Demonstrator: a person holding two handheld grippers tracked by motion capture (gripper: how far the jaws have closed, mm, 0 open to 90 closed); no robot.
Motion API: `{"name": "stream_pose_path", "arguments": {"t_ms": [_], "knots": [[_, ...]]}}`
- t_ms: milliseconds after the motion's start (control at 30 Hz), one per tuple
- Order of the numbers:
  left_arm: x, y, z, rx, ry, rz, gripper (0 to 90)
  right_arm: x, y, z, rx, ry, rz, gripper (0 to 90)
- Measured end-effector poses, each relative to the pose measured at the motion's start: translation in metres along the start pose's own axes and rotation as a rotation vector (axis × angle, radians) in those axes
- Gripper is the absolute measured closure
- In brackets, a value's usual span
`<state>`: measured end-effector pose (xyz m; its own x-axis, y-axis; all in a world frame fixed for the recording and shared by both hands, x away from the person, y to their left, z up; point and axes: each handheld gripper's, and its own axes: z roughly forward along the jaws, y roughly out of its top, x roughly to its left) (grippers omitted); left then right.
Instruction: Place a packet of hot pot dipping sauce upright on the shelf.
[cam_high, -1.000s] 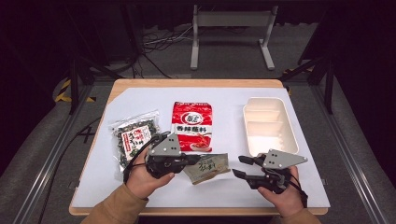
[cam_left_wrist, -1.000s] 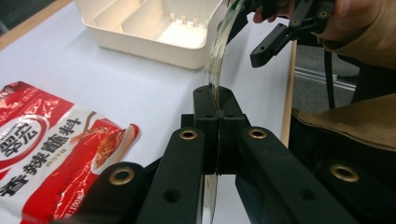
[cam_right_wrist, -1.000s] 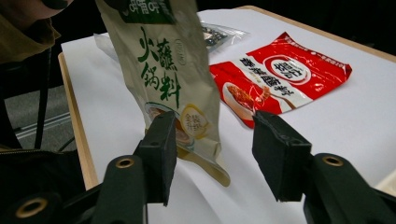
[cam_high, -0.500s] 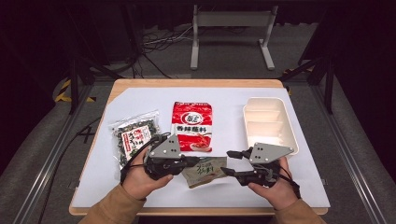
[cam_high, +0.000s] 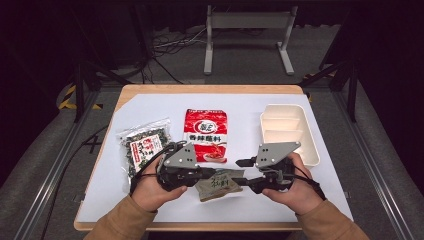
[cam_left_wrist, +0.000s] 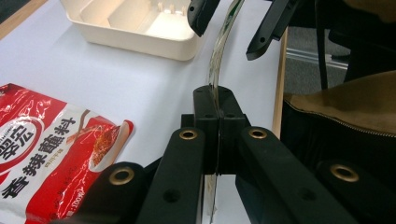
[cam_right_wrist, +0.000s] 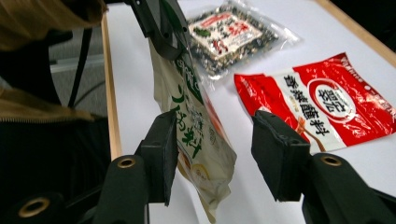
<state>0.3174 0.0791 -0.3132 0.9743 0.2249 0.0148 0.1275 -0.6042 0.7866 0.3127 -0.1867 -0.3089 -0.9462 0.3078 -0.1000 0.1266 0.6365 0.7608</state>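
Green-printed sachet is hanging over the white bench, its edge clamped by the left hand-held gripper, while the right hand-held gripper is straddling it with jaws spread, beside a red seasoning packet.

A red seasoning packet with white lettering lay flat near the middle of the white-topped table, its long side running away from the near edge. To its left, just apart, sat a clear bag of dark dried seaweed with a red-and-white label, turned slightly askew. At the table's right side stood a cream plastic tray, divided into compartments. Beyond the far edge, a grey metal stand and loose cables rested on the dark floor.
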Motion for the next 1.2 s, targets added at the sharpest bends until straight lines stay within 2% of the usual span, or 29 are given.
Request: {"name": "stream_pose_path", "arguments": {"t_ms": [133, 333, 500, 667, 767, 1000, 1133, 1200], "knots": [[0.000, 0.001, 0.003, 0.009, -0.003, 0.001, 89.6, -0.002, 0.009, 0.000, 0.072, 0.013, -0.031, 51.1], [0.000, 0.002, 0.004, 0.011, -0.006, 0.005, 89.6, -0.002, 0.020, 0.004, 0.150, 0.037, -0.072, 50.9], [-0.001, 0.003, 0.006, 0.023, -0.014, 0.015, 89.6, -0.003, 0.027, 0.010, 0.229, 0.063, -0.105, 55.9], [-0.002, 0.003, 0.006, 0.028, -0.018, 0.017, 89.6, -0.004, 0.032, 0.014, 0.254, 0.064, -0.116, 57.6], [-0.002, 0.003, 0.006, 0.026, -0.018, 0.021, 89.6, -0.003, 0.033, 0.019, 0.272, 0.076, -0.116, 62.2], [-0.004, 0.003, 0.007, 0.028, -0.012, 0.031, 89.6, -0.004, 0.033, 0.027, 0.313, 0.082, -0.136, 87.6], [-0.002, 0.002, 0.008, 0.024, -0.037, 0.014, 89.0, -0.004, 0.033, 0.028, 0.328, 0.108, -0.119, 89.8], [-0.002, 0.001, 0.006, -0.003, -0.049, 0.004, 83.8, -0.005, 0.033, 0.026, 0.331, 0.114, -0.102, 89.9]]}}
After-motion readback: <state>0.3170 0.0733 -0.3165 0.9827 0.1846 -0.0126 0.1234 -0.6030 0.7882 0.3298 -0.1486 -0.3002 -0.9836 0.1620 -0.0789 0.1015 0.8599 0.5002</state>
